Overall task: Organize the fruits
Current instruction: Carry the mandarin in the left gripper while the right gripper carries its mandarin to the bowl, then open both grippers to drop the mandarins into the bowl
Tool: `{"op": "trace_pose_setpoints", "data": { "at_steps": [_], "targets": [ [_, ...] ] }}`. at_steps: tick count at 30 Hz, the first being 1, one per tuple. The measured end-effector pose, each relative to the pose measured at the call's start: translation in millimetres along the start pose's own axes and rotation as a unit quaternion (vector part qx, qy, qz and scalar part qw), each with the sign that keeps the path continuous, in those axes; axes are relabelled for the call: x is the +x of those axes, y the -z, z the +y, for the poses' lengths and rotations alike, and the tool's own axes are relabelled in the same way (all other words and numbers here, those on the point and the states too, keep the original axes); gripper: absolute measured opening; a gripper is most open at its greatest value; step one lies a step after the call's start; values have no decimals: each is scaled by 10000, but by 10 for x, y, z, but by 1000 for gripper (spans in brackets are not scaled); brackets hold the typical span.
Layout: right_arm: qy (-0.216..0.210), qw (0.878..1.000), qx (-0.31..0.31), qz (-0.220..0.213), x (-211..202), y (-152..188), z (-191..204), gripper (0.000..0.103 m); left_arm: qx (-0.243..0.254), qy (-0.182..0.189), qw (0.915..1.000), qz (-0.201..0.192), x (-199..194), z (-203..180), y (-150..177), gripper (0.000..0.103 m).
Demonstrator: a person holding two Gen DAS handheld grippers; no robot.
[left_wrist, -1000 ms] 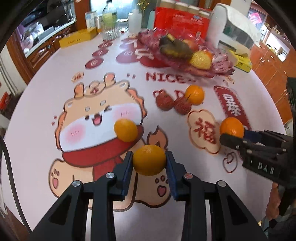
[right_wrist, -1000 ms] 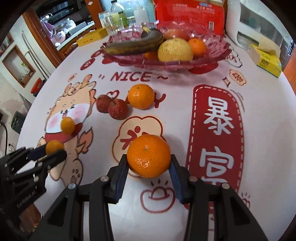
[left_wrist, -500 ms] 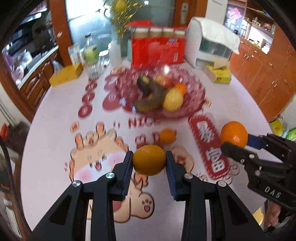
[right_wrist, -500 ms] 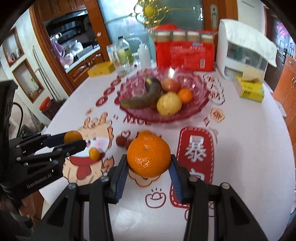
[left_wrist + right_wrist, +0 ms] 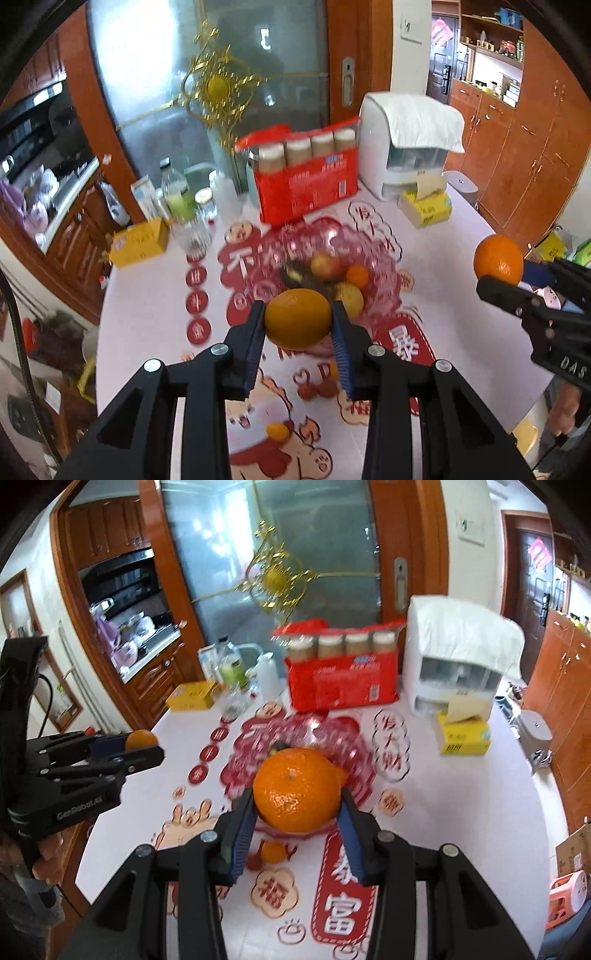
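each hand-held gripper grips fruit above the counter (image 5: 155,295): left hand-held gripper (image 5: 298,325) a small orange (image 5: 297,318), right hand-held gripper (image 5: 297,808) a mandarin (image 5: 296,799). neither is in the red glass fruit bowl (image 5: 384,258) yet; a kumquat (image 5: 277,432), lychees (image 5: 317,389) and another mandarin (image 5: 274,851) remain loose.

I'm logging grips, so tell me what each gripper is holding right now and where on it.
Left gripper pinches a small orange across its sides; right gripper pinches a larger orange likewise.

fruit bowl (image 5: 373,254): blurred, and my held orange (image 5: 297,318) hides part of it
my hands: mostly cut off at picture edges
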State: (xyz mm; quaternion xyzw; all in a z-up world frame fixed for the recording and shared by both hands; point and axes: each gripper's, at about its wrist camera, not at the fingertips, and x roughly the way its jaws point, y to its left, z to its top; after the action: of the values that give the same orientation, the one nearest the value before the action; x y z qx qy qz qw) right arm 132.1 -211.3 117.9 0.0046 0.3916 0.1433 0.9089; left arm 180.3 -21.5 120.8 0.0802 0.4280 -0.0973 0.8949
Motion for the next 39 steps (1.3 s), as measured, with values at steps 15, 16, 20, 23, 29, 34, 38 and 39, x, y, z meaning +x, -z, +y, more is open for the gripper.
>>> {"op": "trace_pose_setpoints", "data": {
  "at_steps": [15, 16, 20, 23, 29, 34, 38, 39],
  "targets": [
    [267, 9975, 395, 524, 980, -352, -308, 44, 526, -32, 9980, 335, 980, -86, -582, 33],
    [264, 9969, 436, 607, 1096, -313, -328, 44, 542, 36, 9976, 419, 1138, -98, -572, 33],
    [292, 9933, 535, 980, 1552, -135, -385, 44, 611, 155, 9957, 681, 1637, -151, -477, 33],
    [349, 9897, 580, 1258, 1855, 0, -435, 44, 633, 269, 9937, 882, 2014, -199, -391, 33],
    [371, 9825, 714, 1682, 2279, 242, -525, 44, 738, 359, 9893, 1209, 2525, -299, -220, 33],
    [421, 9821, 649, 1718, 2416, 306, -553, 45, 773, 466, 9876, 1286, 2713, -364, -198, 33],
    [374, 9825, 614, 1720, 2467, 317, -541, 46, 798, 486, 9864, 1353, 2789, -406, -173, 34],
    [349, 9826, 609, 1720, 2474, 321, -534, 46, 795, 493, 9863, 1357, 2780, -406, -175, 34]
  ]
}}
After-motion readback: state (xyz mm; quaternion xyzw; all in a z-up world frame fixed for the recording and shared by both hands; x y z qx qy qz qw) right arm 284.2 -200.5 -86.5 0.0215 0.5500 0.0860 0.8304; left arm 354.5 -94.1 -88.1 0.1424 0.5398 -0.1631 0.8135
